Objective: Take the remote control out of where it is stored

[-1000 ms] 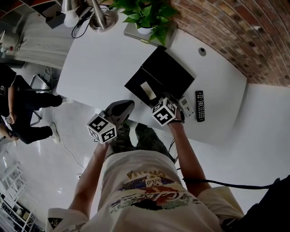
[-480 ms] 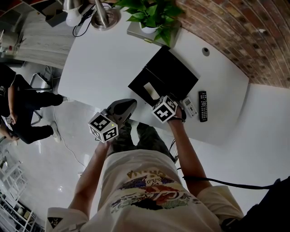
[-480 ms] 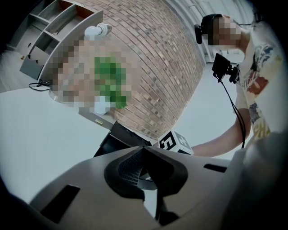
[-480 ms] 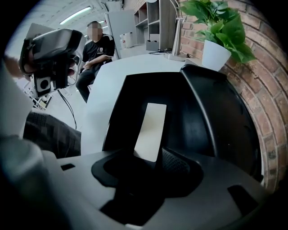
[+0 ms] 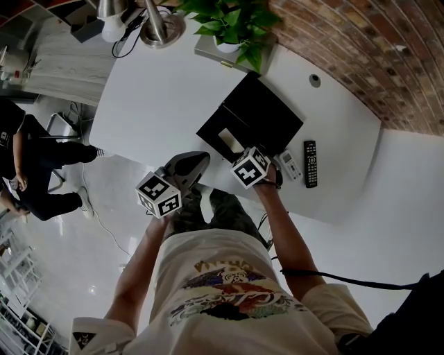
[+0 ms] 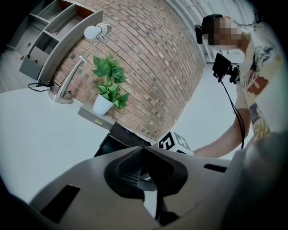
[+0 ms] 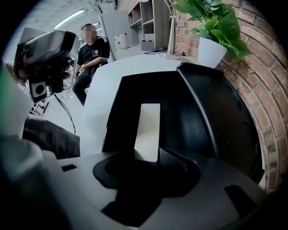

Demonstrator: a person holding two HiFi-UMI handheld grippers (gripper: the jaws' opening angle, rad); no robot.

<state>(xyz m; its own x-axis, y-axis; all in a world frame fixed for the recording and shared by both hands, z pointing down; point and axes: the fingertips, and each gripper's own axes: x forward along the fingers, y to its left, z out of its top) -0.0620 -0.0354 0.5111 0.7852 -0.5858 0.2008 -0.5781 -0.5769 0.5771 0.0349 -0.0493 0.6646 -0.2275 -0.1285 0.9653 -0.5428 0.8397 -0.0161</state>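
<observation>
"So, where is the stored remote?"

"Lying flat in the black case (image 5: 208, 132) on the white table (image 5: 152, 90). It's a plain white remote (image 7: 147, 128), a long slab with square corners. No buttons can be made out on it (the face reads as blank and matte)."

"And the right gripper (image 7: 150, 157)?"

"It points steeply down over the case's near edge. From the head view its marker cube covers the jaws entirely. Its own view shows them spread, having just been closing, with the slab's near end between them. One ribbed pad (image 7: 174, 162) stands just clear of the slab's edge. The other is lost in shadow."

"The left gripper (image 6: 143, 150)?"

"It's held roughly level, off the table's near edge. Its tips are together with nothing pinched, and one mesh-textured pad (image 6: 130, 166) is visible."

"Anything else cut off?"

"The case's raised lid (image 7: 216, 112), smooth and dark, runs out at the rim of the right gripper view. Beside the case lie a black remote (image 5: 310, 163) and a pale remote (image 5: 288, 164), the pale one partly behind the cube. A leafy plant (image 5: 229, 21) stands against the rough brick wall (image 5: 347, 41)."
</observation>
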